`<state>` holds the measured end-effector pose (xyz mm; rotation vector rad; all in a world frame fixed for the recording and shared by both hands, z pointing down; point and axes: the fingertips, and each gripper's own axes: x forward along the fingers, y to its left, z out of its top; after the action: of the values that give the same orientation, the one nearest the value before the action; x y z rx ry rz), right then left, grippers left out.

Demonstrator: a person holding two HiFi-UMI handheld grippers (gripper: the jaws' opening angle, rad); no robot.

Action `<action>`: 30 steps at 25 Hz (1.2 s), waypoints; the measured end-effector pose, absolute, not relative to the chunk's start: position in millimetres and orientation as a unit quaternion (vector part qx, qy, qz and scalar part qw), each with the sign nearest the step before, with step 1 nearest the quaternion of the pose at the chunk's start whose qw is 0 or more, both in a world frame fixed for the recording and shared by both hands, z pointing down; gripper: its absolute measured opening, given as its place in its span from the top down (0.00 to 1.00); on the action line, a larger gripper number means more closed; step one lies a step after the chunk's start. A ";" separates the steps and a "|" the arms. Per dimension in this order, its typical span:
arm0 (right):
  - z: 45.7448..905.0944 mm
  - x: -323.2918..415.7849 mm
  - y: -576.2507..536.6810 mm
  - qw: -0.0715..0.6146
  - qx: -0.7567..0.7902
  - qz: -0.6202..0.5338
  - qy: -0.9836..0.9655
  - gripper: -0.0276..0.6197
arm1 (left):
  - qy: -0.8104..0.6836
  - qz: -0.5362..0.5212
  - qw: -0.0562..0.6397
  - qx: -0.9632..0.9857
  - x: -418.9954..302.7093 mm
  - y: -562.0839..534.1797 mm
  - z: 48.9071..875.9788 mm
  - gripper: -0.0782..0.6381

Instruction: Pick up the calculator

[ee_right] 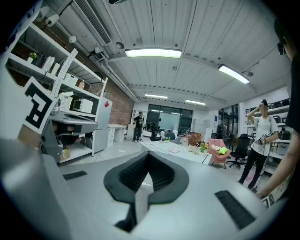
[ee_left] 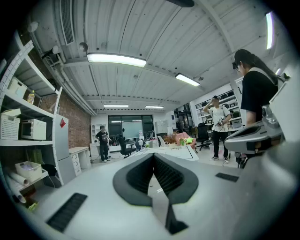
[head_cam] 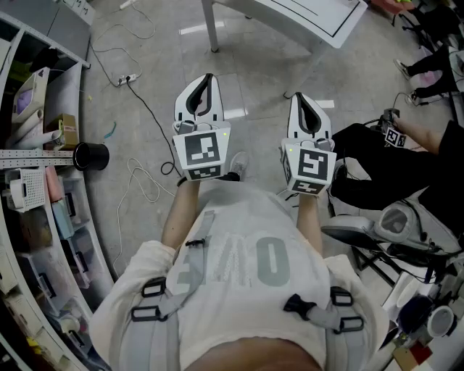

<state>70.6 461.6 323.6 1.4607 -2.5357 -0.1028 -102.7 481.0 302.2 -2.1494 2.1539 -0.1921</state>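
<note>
No calculator shows in any view. In the head view I hold both grippers level in front of my chest, over the floor. My left gripper (head_cam: 209, 77) has its jaws closed together at the tip, with nothing between them. My right gripper (head_cam: 298, 96) is likewise shut and empty, a hand's width to the right. In the left gripper view the left gripper's (ee_left: 153, 155) dark pads meet, pointing across the room at a white table. The right gripper view shows the right gripper's (ee_right: 148, 154) pads pressed together, facing the same room.
A white table (head_cam: 290, 22) stands ahead. Shelving (head_cam: 36, 145) with boxes lines the left, with a black cup (head_cam: 90, 156) beside it. Cables (head_cam: 145, 109) trail over the floor. A seated person (head_cam: 377, 167) and an office chair (head_cam: 377, 232) are close on the right.
</note>
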 end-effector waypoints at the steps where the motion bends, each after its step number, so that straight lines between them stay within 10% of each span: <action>1: 324.1 71.0 459.6 0.107 0.495 -0.034 -0.861 0.95 | 0.706 -0.064 0.045 -0.704 -102.9 479.3 302.8 0.86; 30: 313.3 45.9 324.8 0.102 0.518 -0.033 -0.849 0.95 | 0.681 -0.035 0.044 -0.731 -144.3 330.9 289.9 0.86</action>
<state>45.9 324.8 313.3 1.5287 -2.5051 -0.0986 -144.3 330.9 289.9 -2.2334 2.0809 -0.1068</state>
